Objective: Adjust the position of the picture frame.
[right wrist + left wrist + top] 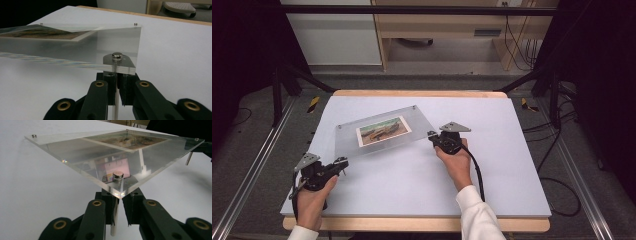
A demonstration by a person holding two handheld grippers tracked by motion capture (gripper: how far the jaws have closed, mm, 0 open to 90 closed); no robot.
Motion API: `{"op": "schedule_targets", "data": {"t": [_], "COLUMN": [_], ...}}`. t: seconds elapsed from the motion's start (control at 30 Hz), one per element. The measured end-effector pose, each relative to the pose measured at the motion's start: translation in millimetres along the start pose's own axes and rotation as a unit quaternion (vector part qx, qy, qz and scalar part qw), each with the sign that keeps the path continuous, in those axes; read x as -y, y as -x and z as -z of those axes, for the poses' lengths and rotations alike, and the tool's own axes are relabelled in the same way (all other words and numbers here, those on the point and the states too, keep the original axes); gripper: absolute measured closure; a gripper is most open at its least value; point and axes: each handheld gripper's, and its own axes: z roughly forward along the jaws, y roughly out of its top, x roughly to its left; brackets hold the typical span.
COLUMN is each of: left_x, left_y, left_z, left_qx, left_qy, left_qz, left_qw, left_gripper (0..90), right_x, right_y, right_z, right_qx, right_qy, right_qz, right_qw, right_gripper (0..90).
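Observation:
A clear acrylic photo frame (417, 125) with a landscape photo (383, 130) in its middle sits slanted across the white table top (492, 165). Small metal posts stand at its corners. My left gripper (344, 162) is at the frame's near left corner, its jaws (117, 203) shut on the metal post (114, 222) under the round cap (118, 175). At the right corner my right gripper (431, 135) grips the same way: its jaws (117, 81) are shut on the corner post (115, 105) below the cap (117, 56). A hand holds each gripper.
The table's wooden edge (412, 93) shows at the back and front. Metal rails (257, 165) run along both sides. Cables (557, 145) lie on the floor at the right, and wooden furniture (447, 30) stands behind the table.

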Motion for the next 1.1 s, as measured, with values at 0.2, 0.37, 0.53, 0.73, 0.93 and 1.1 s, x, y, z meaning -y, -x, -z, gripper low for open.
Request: {"op": "schedule_targets", "data": {"t": [0.2, 0.37, 0.53, 0.73, 0.93, 1.1], "left_x": [-0.3, -2.1, -1.8, -1.9, -2.0, -2.0], "left_y": [-1.5, -2.9, -4.3, -4.3, -4.0, -3.9], "left_z": [-6.0, -11.0, -10.6, -10.6, -10.6, -10.5], "left_qx": [0.002, -0.008, -0.006, -0.006, -0.006, -0.006], "left_qy": [0.009, 0.018, 0.017, 0.015, 0.015, 0.016], "left_qz": [-0.003, -0.011, -0.003, -0.003, -0.002, -0.002], "left_qw": [1.0000, 0.9997, 0.9998, 0.9999, 0.9999, 0.9999], "left_gripper": [76.4, 83.3, 83.7, 83.7, 83.7, 83.6], "right_x": [-0.5, -0.7, -0.8, -0.8, -0.5, -1.0], "right_y": [-0.2, -0.1, -0.9, 1.0, 2.5, 0.2], "right_z": [-0.1, 0.0, -0.5, -1.0, -2.2, -2.2], "right_qx": [-0.002, -0.005, -0.005, -0.006, -0.006, -0.007], "right_qy": [-0.002, 0.000, -0.002, 0.001, 0.007, 0.008], "right_qz": [-0.005, -0.008, -0.009, -0.005, -0.006, 0.000], "right_qw": [1.0000, 1.0000, 0.9999, 1.0000, 0.9999, 0.9999], "right_gripper": [85.0, 84.8, 84.4, 81.7, 81.2, 84.6]}}
